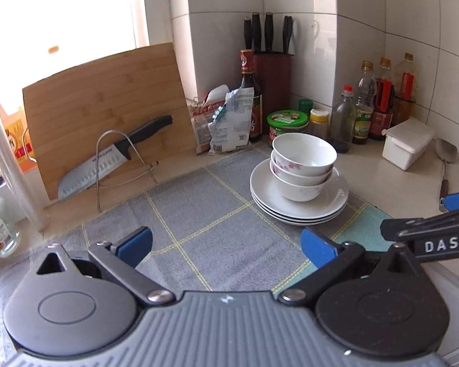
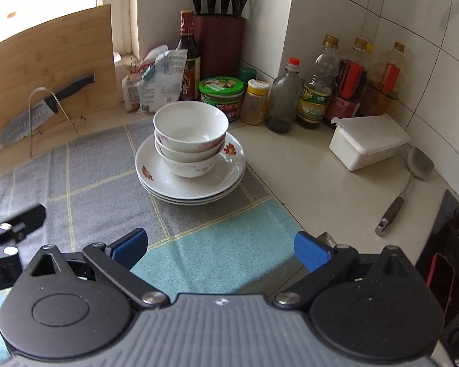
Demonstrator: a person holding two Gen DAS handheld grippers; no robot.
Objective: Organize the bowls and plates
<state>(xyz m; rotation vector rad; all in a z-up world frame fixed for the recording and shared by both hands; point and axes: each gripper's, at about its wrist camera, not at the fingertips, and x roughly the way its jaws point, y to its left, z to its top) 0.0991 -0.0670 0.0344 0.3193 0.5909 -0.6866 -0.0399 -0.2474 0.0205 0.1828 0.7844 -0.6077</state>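
Observation:
Three white bowls (image 1: 303, 165) (image 2: 190, 139) with pink flowers are nested on a stack of three white plates (image 1: 269, 195) (image 2: 156, 180), which rests on a grey and teal checked mat (image 1: 199, 214) (image 2: 85, 180). My left gripper (image 1: 226, 244) hangs open over the mat, short of the stack, nothing between its blue fingertips. My right gripper (image 2: 220, 244) is open too, empty, above the teal part of the mat in front of the stack. Part of the right gripper (image 1: 428, 235) shows at the right edge of the left wrist view.
A bamboo cutting board (image 1: 107, 107) leans at the back left with a kitchen knife (image 1: 113, 156) in a wire rack. A knife block (image 2: 218, 42), sauce bottles (image 2: 321, 85), jars, a white lidded box (image 2: 367, 143) and a ladle (image 2: 410, 180) line the counter's back and right.

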